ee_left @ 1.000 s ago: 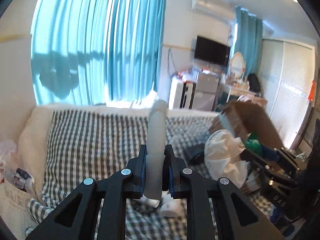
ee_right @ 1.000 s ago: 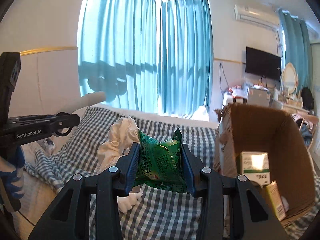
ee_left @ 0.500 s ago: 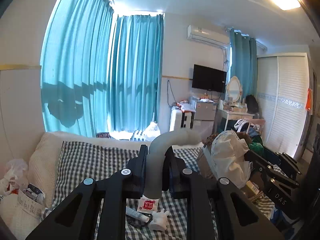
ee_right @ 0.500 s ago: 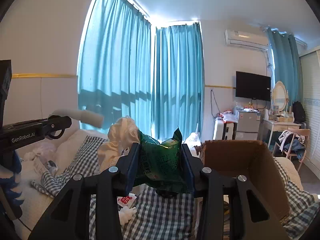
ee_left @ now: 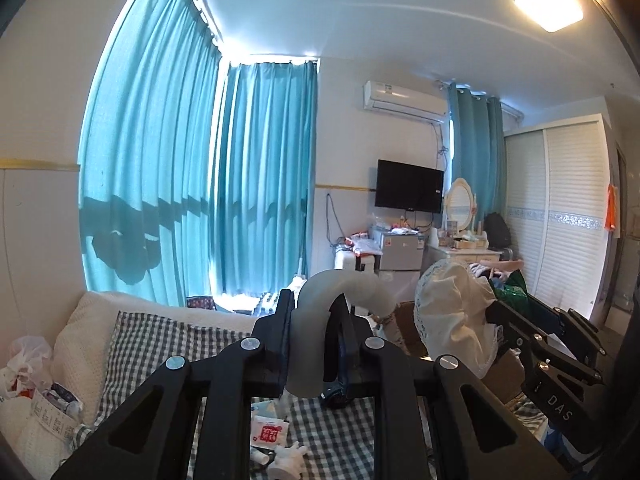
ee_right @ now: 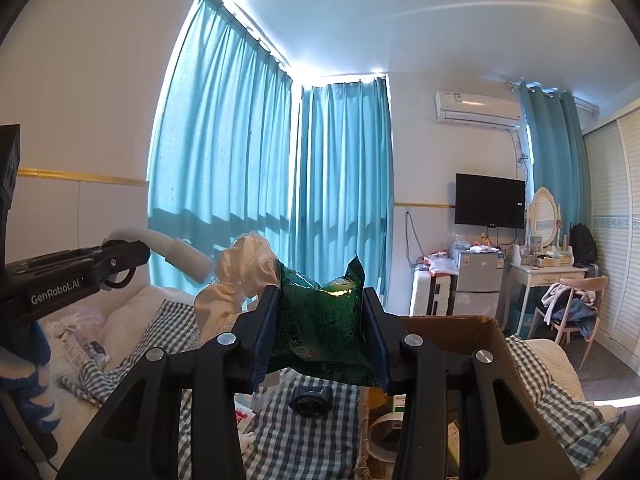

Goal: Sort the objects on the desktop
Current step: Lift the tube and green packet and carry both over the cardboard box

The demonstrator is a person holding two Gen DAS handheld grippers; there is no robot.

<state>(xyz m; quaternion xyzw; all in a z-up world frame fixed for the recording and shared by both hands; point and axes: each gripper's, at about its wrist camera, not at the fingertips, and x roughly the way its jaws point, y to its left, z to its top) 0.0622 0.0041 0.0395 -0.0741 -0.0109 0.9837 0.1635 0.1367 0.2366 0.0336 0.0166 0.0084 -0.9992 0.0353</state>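
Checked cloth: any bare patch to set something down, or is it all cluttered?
Free: the checked cloth up by the cream pillow is bare. So is the strip right of the cardboard box. Crowded: near the grippers lie a red-and-white packet, a white figurine and a dark round thing; the box floor holds a tape roll.

"GenRobot.AI" on left gripper [ee_right: 120, 262]; "DAS" on right gripper [ee_left: 516, 324].

Both views are bright. Daylight glows through the pleated teal curtains [ee_left: 192, 184] at centre left, streaked with darker shadow bands. A square ceiling lamp [ee_left: 547, 3] glares at upper right. Fisheye bending curves walls and darkens the corners. The near black plastic gripper arms look slightly soft.
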